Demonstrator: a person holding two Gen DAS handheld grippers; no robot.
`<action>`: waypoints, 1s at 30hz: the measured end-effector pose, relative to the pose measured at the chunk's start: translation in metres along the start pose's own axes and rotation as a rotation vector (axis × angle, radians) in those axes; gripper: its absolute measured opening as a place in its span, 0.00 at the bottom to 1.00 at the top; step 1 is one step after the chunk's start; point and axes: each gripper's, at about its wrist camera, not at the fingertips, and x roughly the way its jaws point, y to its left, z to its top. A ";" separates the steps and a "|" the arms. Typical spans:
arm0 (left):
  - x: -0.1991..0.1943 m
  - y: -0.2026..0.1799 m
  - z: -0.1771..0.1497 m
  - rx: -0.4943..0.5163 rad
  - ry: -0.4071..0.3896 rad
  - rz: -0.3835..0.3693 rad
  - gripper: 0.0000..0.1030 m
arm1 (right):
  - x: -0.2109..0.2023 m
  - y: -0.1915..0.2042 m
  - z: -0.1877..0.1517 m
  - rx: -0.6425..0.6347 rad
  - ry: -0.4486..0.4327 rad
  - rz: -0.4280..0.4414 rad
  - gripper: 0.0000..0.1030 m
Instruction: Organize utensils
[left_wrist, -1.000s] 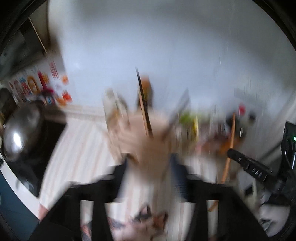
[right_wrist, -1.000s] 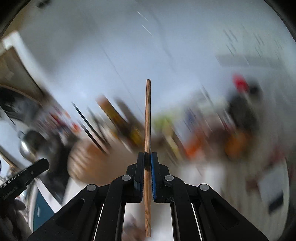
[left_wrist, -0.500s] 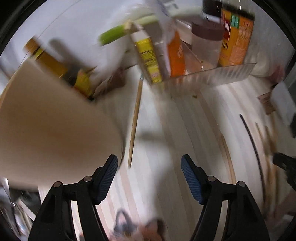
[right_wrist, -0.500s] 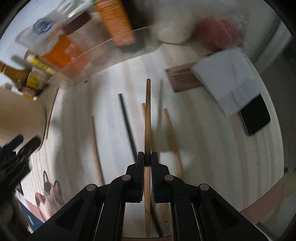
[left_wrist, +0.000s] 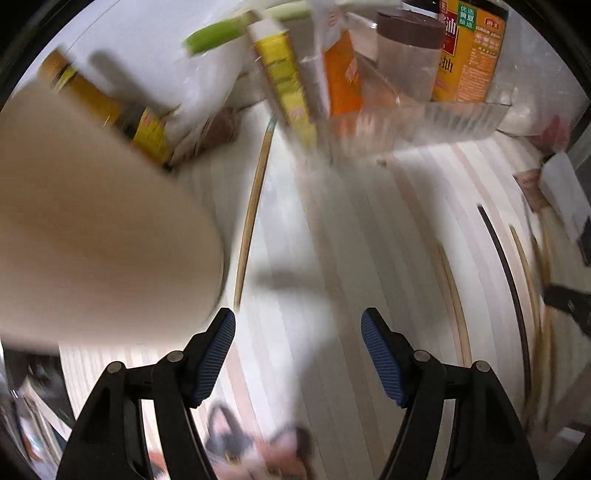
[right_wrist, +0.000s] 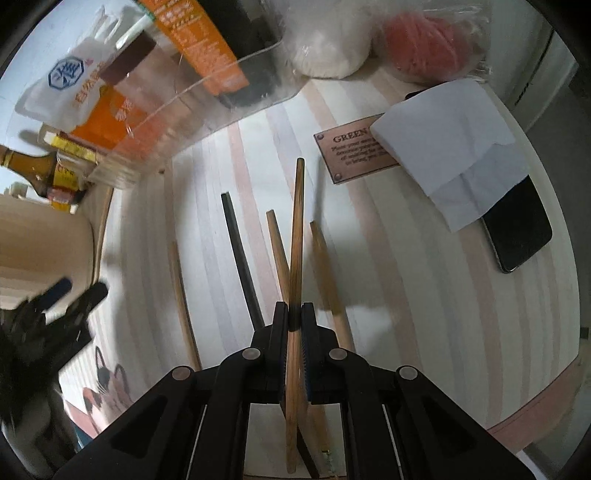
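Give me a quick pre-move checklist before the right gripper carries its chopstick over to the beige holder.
1. Right gripper grip on wooden chopstick: ok, jaws shut on it.
2. Chopstick seated straight along the fingers: ok.
3. Left gripper free: ok, open and holding nothing.
4. Beige holder opening reachable: cannot tell, only its side shows.
5. Loose chopsticks on the striped table, including the black chopstick, below the gripper: not ok, still uncollected.
6. Phone away from the path: ok.

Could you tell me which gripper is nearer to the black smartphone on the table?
Right. The right gripper, shut on a wooden chopstick, hovers just left of the black smartphone; the left gripper is open beside the beige cup, far across the table.
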 end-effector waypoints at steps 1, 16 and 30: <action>-0.002 0.004 -0.008 -0.023 0.005 -0.014 0.66 | 0.002 0.001 0.001 -0.012 0.014 -0.013 0.07; 0.010 0.141 -0.120 -0.466 0.055 0.219 0.82 | 0.018 0.164 0.030 -0.087 -0.046 0.275 0.31; 0.038 0.239 -0.161 -0.696 0.085 0.283 0.91 | 0.087 0.280 -0.014 -0.426 -0.121 -0.006 0.25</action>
